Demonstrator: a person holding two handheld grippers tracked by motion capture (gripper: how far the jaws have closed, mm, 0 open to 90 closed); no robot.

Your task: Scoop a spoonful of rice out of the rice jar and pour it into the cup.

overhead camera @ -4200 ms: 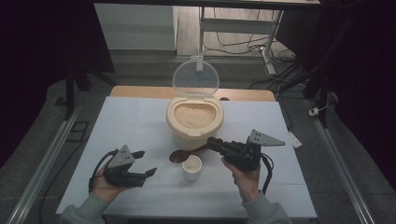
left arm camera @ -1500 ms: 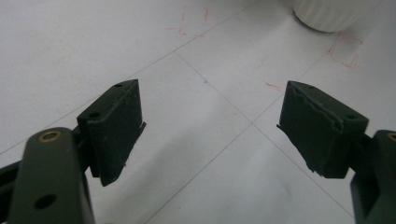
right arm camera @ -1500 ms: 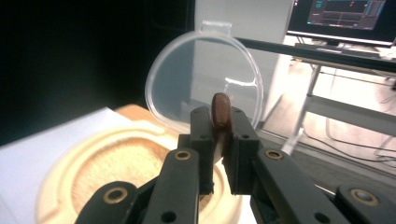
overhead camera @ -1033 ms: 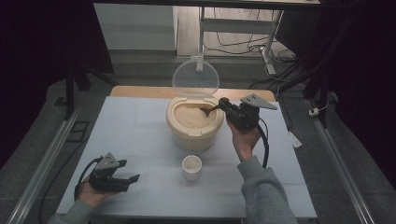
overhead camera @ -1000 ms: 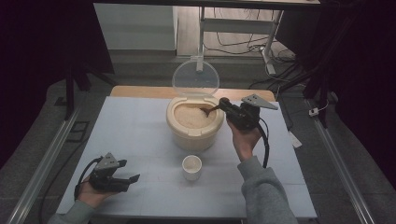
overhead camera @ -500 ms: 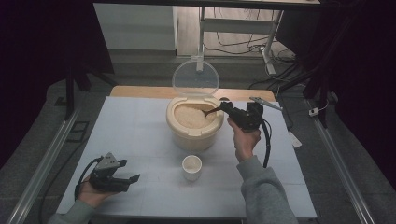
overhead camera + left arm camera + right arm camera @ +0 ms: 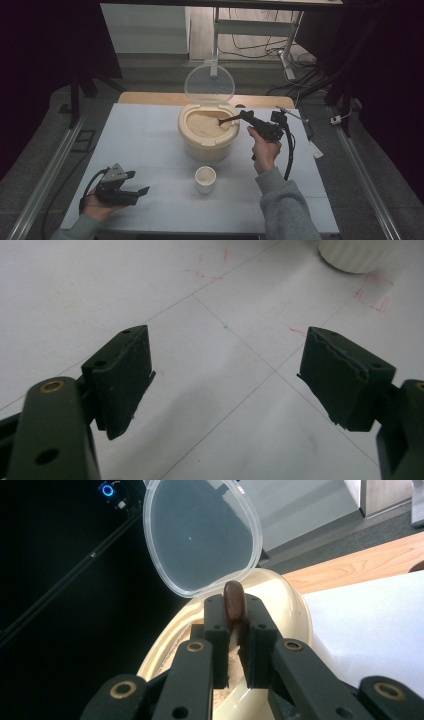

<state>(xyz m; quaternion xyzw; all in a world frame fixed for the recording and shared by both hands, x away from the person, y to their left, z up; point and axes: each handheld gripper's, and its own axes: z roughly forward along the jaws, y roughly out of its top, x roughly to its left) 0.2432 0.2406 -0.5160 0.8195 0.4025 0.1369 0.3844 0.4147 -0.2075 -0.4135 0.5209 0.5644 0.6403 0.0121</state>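
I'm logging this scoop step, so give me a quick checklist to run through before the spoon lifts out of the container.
1. Right gripper shut on the spoon: ok.
2. Spoon bowl down in the rice: ok.
3. Spoon loaded: cannot tell.
4. Clear lid standing open, away from the lift path: ok.
5. White cup upright in front of the container: ok.
6. Left gripper open, low near the table, away from the cup: ok.

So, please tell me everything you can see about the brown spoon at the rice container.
The spoon is dark brown and looks like wood or plastic. The right gripper is shut on its handle, whose rounded end stands up between the fingers. It reaches leftward over the rim of the cream container, its bowl end down at the pale rice. The clear lid stands open behind it.
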